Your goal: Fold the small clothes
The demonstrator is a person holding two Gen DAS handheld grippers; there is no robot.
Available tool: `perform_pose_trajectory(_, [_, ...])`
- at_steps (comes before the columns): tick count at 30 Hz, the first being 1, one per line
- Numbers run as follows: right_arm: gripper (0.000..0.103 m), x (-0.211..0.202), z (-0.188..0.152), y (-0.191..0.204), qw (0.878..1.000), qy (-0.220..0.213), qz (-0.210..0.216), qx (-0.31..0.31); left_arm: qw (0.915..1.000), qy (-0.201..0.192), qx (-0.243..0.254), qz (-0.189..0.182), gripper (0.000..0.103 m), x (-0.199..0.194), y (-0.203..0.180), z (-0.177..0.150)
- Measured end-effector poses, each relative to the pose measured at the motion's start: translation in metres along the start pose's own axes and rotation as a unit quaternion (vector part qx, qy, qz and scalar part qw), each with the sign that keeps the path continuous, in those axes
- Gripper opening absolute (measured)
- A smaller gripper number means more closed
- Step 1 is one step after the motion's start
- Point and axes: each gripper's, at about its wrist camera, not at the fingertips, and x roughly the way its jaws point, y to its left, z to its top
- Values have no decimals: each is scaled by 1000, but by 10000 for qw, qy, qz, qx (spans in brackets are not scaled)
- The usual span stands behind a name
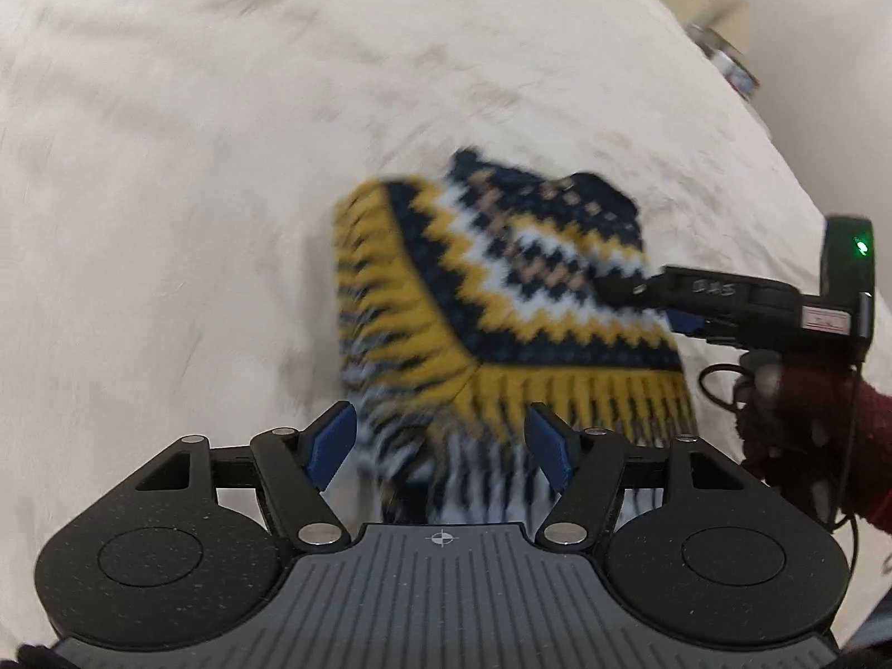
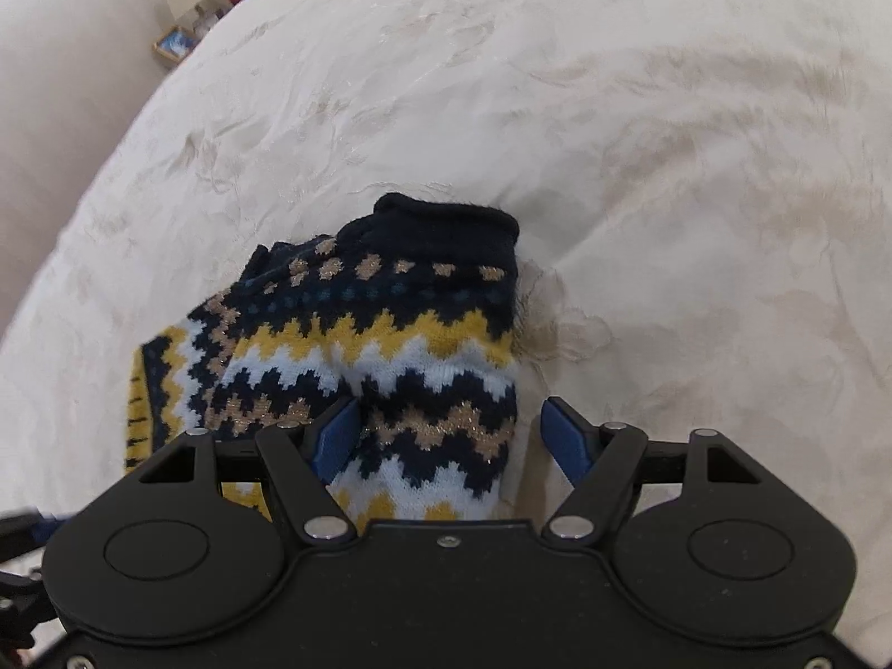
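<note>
Both wrist views look steeply down, close over the same patterned knit garment (image 1: 502, 301).

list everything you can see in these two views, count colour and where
knitted garment: one, navy, mustard, white and tan zigzag, fringe at one edge, lying partly folded on the bedspread
bedspread: one, cream, embossed pattern, some brownish marks, fills both views
shelf items: a few, small, among them a wood-framed picture and a red container, far top left in the right wrist view; too small to tell more
left gripper: one, black with blue pads, jaws open over the fringe
right gripper: one, black with blue pads, jaws open astride the garment's edge
hand: one, in a dark red knitted glove, holding the right gripper
</note>
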Motion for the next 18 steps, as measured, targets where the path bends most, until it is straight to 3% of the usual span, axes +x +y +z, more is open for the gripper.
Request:
perform_pose_trajectory(5, [75, -2, -1, -12, 9989, 47, 360, 287, 9981, 378, -467, -147, 66, 19, 15, -8])
perform_pose_trajectory(8, [75, -2, -1, -18, 9974, 107, 573, 427, 9953, 514, -669, -483, 66, 31, 19, -7])
perform_pose_trajectory(12, [75, 2, -3, -20, 9949, 205, 816, 549, 9924, 740, -686, -709, 79, 50, 18, -4])
perform_pose_trajectory(15, [75, 4, -5, -23, 9922, 287, 960, 744, 9886, 875, -887, -840, 79, 55, 23, -1])
perform_pose_trajectory(17, [71, 5, -7, -24, 9895, 372, 1103, 862, 9855, 872, -988, -1066, 69, 54, 27, -1])
perform_pose_trajectory(18, [62, 7, -7, -21, 9893, 404, 1106, 859, 9838, 906, -1010, -1175, 60, 54, 29, -1])
